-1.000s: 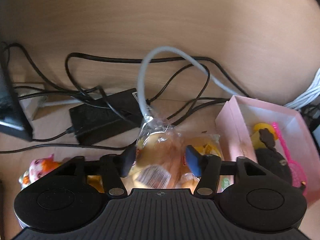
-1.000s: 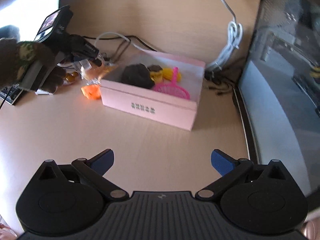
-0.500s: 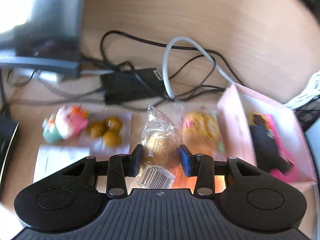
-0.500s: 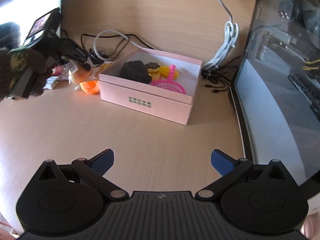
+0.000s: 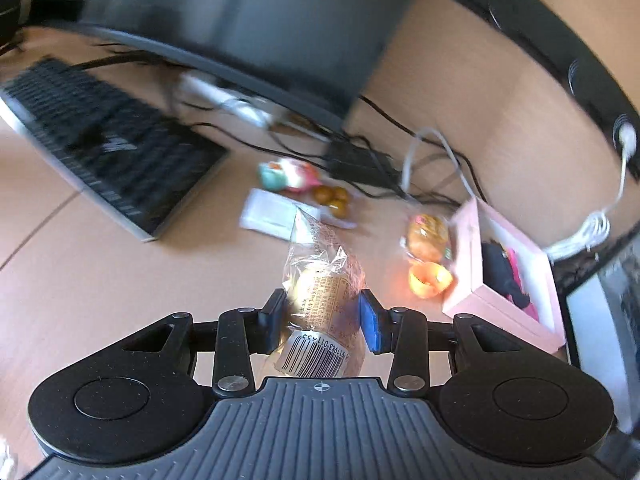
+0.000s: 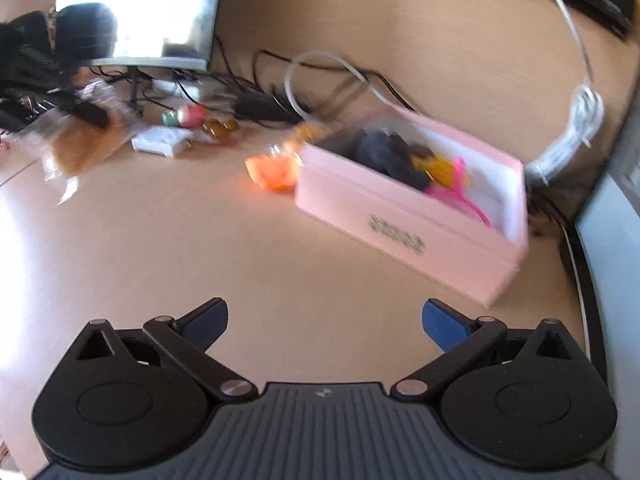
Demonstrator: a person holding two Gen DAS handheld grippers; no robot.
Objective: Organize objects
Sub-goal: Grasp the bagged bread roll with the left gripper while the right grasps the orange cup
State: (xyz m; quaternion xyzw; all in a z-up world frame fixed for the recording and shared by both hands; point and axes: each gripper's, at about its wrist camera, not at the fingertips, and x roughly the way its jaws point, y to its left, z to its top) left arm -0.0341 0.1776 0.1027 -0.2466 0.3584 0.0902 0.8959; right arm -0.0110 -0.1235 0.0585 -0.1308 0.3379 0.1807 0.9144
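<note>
My left gripper (image 5: 322, 318) is shut on a clear plastic snack packet (image 5: 320, 292) with a barcode label and holds it up above the desk. The packet also shows blurred at the far left of the right wrist view (image 6: 84, 136). A pink box (image 5: 500, 296) at the right holds a black toy and a pink net; it also shows in the right wrist view (image 6: 404, 224). An orange toy (image 5: 430, 278) and a yellow packet (image 5: 426, 234) lie just left of the box. My right gripper (image 6: 324, 322) is open and empty above bare desk in front of the box.
A keyboard (image 5: 104, 148) and a monitor (image 5: 248, 20) stand at the back left. Black and white cables (image 5: 400, 168), a power brick, a white card (image 5: 272, 214), a small colourful toy (image 5: 288, 174) and brown balls (image 5: 332, 198) lie behind.
My left gripper has lifted the snack packet up and drawn it back to the left, away from the box. The right gripper has shifted and turned left, still open.
</note>
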